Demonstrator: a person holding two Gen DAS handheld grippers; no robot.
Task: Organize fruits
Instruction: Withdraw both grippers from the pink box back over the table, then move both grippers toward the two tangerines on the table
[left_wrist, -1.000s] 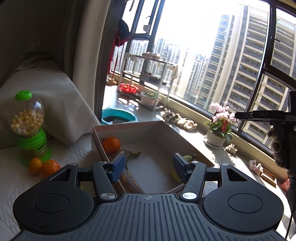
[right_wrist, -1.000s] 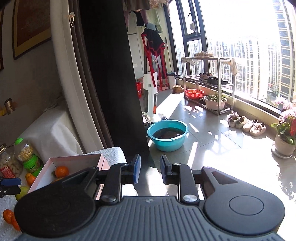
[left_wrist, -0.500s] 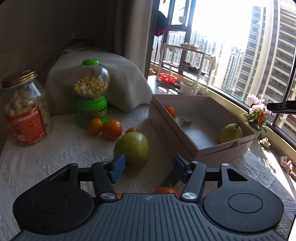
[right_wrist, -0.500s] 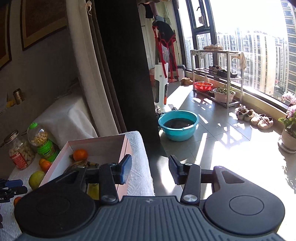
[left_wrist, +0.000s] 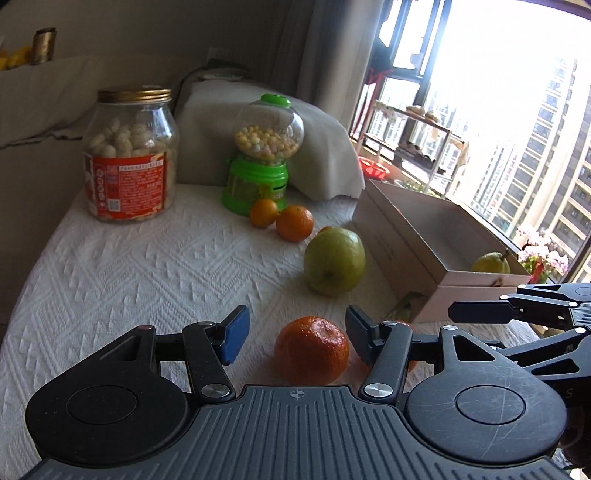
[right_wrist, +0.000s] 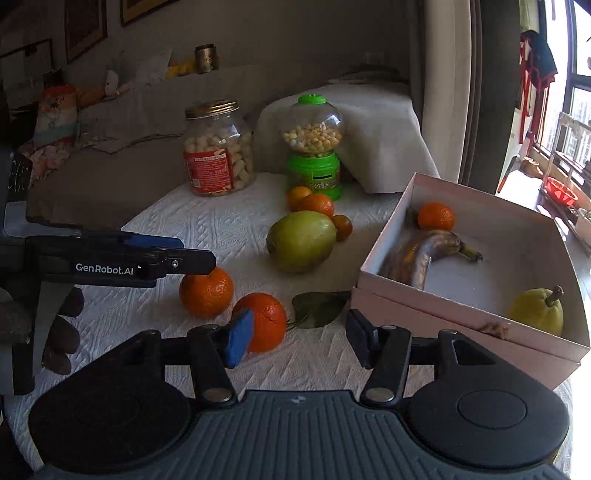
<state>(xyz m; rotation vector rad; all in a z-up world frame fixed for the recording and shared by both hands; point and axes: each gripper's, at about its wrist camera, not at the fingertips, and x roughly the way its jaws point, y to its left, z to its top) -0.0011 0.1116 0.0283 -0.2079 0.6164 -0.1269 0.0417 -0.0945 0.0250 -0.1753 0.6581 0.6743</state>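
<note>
Oranges lie on the white cloth beside the box (right_wrist: 384, 254). Your left gripper (left_wrist: 293, 338) has its jaws wide apart, with one orange (left_wrist: 311, 349) sitting between them, not squeezed. Your right gripper (right_wrist: 299, 338) has jaws opening and holds nothing; another orange (right_wrist: 264, 320) sits just behind its left pad. A big pear (right_wrist: 301, 240) rests farther back.

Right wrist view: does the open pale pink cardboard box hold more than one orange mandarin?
No, the pale pink cardboard box holds one orange mandarin, a dark overripe banana and a yellow pear.
</note>
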